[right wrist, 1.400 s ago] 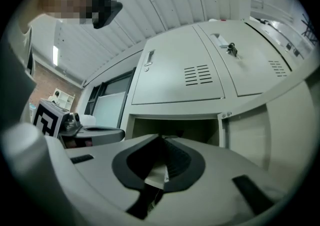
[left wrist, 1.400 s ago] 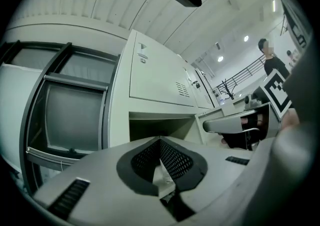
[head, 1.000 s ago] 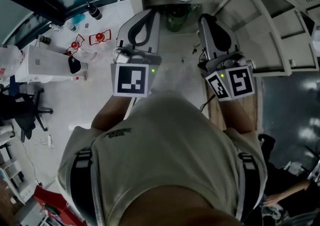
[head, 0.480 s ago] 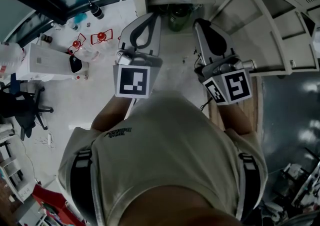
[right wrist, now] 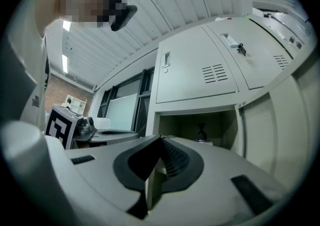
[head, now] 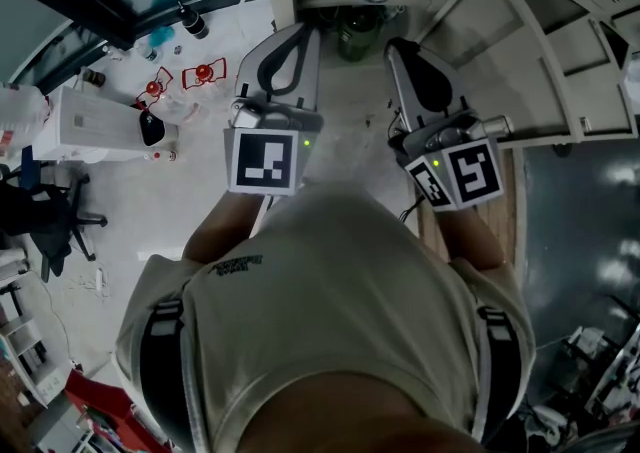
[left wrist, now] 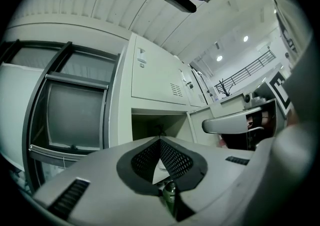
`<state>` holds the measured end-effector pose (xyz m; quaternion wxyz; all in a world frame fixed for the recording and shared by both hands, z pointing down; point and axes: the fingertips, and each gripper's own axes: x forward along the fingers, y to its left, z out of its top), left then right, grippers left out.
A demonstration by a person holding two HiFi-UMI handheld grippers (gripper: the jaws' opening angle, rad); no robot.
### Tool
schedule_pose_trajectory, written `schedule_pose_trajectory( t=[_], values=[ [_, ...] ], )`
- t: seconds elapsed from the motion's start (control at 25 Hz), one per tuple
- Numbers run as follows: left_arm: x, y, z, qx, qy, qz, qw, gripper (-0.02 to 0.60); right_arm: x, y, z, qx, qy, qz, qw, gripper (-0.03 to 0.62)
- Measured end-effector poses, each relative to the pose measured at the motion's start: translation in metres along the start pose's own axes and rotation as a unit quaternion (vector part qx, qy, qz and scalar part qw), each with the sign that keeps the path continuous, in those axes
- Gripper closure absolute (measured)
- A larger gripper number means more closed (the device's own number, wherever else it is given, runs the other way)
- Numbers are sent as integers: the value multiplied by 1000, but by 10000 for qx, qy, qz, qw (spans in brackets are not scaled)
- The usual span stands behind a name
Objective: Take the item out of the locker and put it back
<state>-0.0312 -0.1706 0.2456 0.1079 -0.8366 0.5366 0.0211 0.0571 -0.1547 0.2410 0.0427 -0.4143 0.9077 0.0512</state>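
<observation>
Here, right gripper [right wrist: 160, 139], ribbed fingers [right wrist: 175, 162] pressed together, faces boxy locker [right wrist: 197, 78].

Both arms are out in front of the body, elbows bent, one gripper in each hand. The left gripper [head: 304, 31] and the right gripper [head: 396, 45] sit side by side, a little apart, and both point forward, about level. The left forearm [head: 215, 226] and the right forearm [head: 470, 233] come out from under the chest. Each gripper has its marker cube [head: 265, 161] facing up at the head view. In the gripper views both pairs of jaws are closed tip to tip, with nothing pinched between them.
</observation>
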Motion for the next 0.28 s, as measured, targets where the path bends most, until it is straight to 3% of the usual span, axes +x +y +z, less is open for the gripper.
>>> schedule_pose_trajectory(
  t=[0.28],
  values=[
    [-4,-1,1,2,-35,-2,10000,568,-3,8,5,49,-21,71,10000,594]
  ],
)
